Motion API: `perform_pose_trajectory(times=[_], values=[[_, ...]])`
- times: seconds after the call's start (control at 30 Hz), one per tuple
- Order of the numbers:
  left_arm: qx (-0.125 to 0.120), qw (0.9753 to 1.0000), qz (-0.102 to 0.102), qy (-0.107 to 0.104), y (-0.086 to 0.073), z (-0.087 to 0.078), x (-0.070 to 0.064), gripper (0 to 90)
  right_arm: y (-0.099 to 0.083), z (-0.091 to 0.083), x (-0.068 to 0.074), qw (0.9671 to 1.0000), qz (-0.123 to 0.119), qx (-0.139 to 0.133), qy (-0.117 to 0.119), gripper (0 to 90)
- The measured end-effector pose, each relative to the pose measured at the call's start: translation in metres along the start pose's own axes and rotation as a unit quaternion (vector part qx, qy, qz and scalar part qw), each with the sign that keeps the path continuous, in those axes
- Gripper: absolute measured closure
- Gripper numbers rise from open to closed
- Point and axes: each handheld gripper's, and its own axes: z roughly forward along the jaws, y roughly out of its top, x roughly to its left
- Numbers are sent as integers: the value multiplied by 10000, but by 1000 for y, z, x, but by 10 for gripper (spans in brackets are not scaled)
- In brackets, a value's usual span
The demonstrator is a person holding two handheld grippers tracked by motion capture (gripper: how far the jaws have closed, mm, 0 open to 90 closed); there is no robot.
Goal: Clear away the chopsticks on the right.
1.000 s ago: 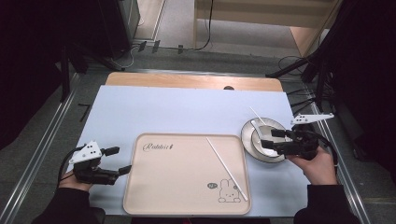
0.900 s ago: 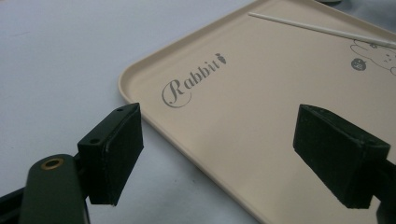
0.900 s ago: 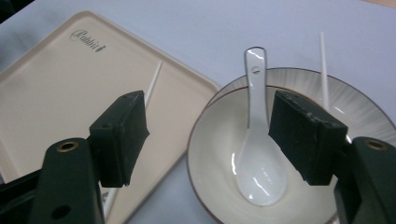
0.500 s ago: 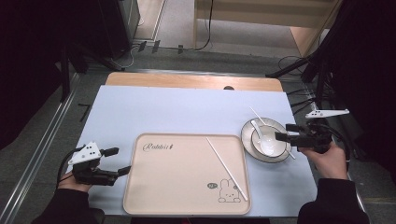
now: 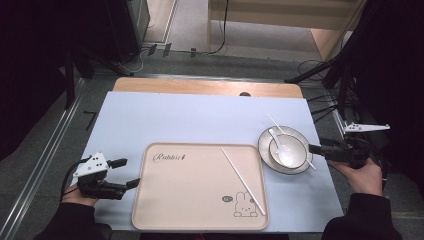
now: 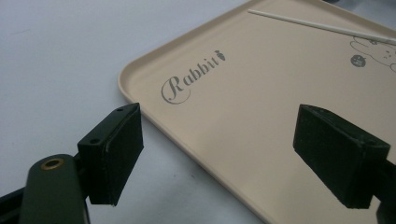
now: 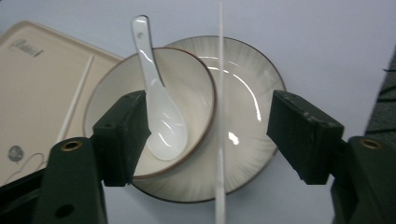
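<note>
A beige rabbit-print tray [image 5: 190, 200] lies at the front centre with one white chopstick [image 5: 242, 180] on it. To its right a pale plate [image 5: 300, 165] carries a bowl [image 5: 292, 142] holding a white spoon [image 5: 281, 147]. A second chopstick [image 5: 272, 121] lies across the plate. My right gripper [image 5: 315, 150] stands open just off the plate's right rim, its jaws on either side of the bowl [image 7: 187, 84], spoon [image 7: 156, 102] and chopstick [image 7: 220, 70] without touching them. My left gripper [image 5: 129, 172] is open at the tray's left edge [image 6: 140, 98], empty.
A pale blue mat [image 5: 200, 120] covers the table, with a strip of bare wood [image 5: 200, 86] at the far edge. Cables and dark stands lie on the floor beyond. The tray's chopstick [image 6: 317, 28] lies far from the left jaws.
My right gripper has drawn back to the right, from over the plate to just beyond its rim. The second chopstick stays across the plate. The left gripper has not moved.
</note>
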Motion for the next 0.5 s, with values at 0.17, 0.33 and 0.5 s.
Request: perform_pose_trajectory(times=[0.17,0.33,0.5], values=[[-4,10000,-8,-5,0,0,0,164,-10,-1,-9,9999,74,30,-120,432],[-8,10000,-6,-9,0,0,-1,164,-18,10,-10,9994,56,323,-142,577],[-6,10000,-4,-3,0,0,-1,164,-22,18,-11,9984,126,546,-99,664]])
